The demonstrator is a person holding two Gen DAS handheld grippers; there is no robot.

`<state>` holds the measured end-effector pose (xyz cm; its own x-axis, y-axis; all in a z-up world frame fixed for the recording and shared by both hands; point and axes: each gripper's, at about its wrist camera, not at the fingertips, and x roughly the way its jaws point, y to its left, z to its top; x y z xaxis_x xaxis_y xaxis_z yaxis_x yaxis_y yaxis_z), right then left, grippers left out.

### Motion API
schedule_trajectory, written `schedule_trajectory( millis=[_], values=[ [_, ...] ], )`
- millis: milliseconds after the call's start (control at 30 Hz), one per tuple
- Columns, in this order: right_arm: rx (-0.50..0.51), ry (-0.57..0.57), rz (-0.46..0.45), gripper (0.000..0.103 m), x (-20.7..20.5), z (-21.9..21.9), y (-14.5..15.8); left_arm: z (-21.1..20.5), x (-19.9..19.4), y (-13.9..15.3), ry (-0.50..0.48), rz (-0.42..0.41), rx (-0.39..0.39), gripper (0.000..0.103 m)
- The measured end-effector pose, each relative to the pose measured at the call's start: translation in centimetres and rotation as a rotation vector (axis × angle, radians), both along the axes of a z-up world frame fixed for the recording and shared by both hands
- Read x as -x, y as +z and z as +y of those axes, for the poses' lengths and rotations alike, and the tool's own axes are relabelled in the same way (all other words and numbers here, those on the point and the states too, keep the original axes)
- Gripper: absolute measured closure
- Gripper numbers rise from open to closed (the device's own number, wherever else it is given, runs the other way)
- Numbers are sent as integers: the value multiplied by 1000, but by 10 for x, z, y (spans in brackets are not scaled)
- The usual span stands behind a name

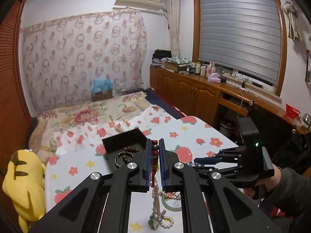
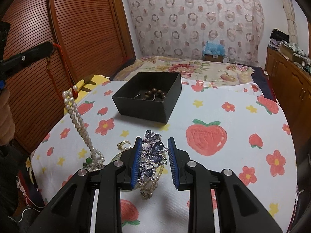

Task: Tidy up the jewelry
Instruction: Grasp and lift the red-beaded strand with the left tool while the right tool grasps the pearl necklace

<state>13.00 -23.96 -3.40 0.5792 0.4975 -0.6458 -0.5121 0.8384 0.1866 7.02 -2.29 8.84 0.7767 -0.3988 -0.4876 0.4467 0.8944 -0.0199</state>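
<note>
My left gripper point(image 1: 155, 141) is shut on a red and dark beaded string point(image 1: 155, 155). A pearl necklace point(image 1: 156, 196) hangs from that string down to the strawberry sheet, with a green stone point(image 1: 150, 222) at its end. In the right wrist view the left gripper point(image 2: 25, 56) is raised at the upper left, trailing the pearls point(image 2: 77, 122). My right gripper point(image 2: 154, 139) holds a purple jewelled brooch point(image 2: 153, 155) between its blue pads, a pearl chain dangling under it. The black box point(image 2: 143, 108) beyond holds a brown bead bracelet point(image 2: 155, 94).
A gold ring point(image 2: 124, 144) and a pale green bangle point(image 1: 171, 206) lie on the sheet near the pearls. A yellow plush toy point(image 1: 23, 184) sits at the bed's left edge. Wooden cabinets point(image 1: 194, 89) line the right wall, a louvred wooden door point(image 2: 38, 38) the left.
</note>
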Motion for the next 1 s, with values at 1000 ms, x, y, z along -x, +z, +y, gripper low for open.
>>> schedule_trajectory(
  millis=[1000],
  values=[
    [21, 56, 35, 61, 4, 22, -23, -1, 18, 52, 11, -96, -16, 97]
  ],
)
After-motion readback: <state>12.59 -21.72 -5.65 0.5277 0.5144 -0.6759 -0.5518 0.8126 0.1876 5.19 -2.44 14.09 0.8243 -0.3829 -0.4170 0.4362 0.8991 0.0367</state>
